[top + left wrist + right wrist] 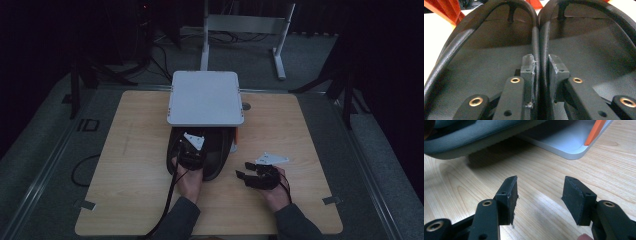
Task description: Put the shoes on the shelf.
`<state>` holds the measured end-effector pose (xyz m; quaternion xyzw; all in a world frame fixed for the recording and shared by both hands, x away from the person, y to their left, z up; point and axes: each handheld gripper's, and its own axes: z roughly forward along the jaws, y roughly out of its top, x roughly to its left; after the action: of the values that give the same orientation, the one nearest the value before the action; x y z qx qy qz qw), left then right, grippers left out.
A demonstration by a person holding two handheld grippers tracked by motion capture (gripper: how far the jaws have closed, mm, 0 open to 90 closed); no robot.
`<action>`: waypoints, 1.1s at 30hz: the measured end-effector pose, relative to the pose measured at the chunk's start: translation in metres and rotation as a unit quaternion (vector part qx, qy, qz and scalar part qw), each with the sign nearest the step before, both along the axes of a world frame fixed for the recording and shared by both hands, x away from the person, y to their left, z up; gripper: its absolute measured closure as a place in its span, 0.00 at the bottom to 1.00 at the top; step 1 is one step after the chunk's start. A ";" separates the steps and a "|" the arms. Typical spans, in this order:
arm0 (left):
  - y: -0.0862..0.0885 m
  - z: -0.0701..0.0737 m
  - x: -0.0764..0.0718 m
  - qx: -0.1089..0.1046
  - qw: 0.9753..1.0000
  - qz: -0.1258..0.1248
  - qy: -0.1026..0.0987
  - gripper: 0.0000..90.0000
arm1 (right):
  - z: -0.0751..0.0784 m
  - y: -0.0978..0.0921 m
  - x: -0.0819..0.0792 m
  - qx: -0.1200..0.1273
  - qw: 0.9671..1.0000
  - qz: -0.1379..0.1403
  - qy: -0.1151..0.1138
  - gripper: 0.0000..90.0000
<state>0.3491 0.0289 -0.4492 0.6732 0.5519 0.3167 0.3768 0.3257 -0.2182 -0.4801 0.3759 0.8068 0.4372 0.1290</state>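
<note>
Black jaws, brass-ringed screw holes, grey sleeves

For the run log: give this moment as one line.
left gripper: shut on flip-flops, pinching both inner edges together | right gripper: open, holding nothing, over table | flip-flops partly under white shelf

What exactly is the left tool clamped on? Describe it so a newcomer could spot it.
Start at the pale wooden table, then find the white square platform standing at its far middle. Just in front of that platform, partly under it, lies a pair of black flip-flop sandals side by side. The left tool pinches their two touching inner edges together; nothing else on the table is black and rubbery.
</note>
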 end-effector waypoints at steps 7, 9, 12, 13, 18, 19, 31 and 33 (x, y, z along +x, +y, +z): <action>0.000 -0.002 0.008 -0.015 1.000 0.004 0.001 0.85 | -0.001 0.001 0.000 -0.002 1.000 -0.001 0.001 0.50; -0.002 -0.002 0.010 -0.011 1.000 0.005 0.001 0.85 | -0.001 0.001 0.000 -0.003 1.000 -0.001 0.001 0.51; -0.003 -0.001 0.015 -0.014 1.000 0.008 0.002 0.85 | -0.001 0.001 0.000 -0.003 1.000 -0.001 0.001 0.50; -0.003 0.000 0.016 -0.016 1.000 0.010 0.000 0.85 | -0.001 0.001 0.000 -0.003 1.000 -0.001 0.001 0.50; -0.003 0.002 0.020 -0.021 1.000 0.012 -0.003 0.84 | -0.001 0.001 0.000 -0.004 1.000 0.000 0.001 0.51; -0.003 0.002 0.021 -0.022 1.000 0.014 -0.004 0.84 | -0.001 0.001 0.000 -0.004 1.000 0.000 0.001 0.51; -0.007 0.008 0.030 -0.030 0.999 0.027 -0.010 0.84 | -0.002 0.001 0.000 -0.004 1.000 0.000 0.004 0.51; -0.008 0.008 0.032 -0.028 0.999 0.029 -0.012 0.84 | -0.002 0.001 0.000 -0.005 1.000 0.000 0.003 0.51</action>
<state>0.3811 0.0211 -0.4410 0.6422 0.5753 0.3200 0.3928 0.3260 -0.2174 -0.4822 0.3770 0.8092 0.4320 0.1282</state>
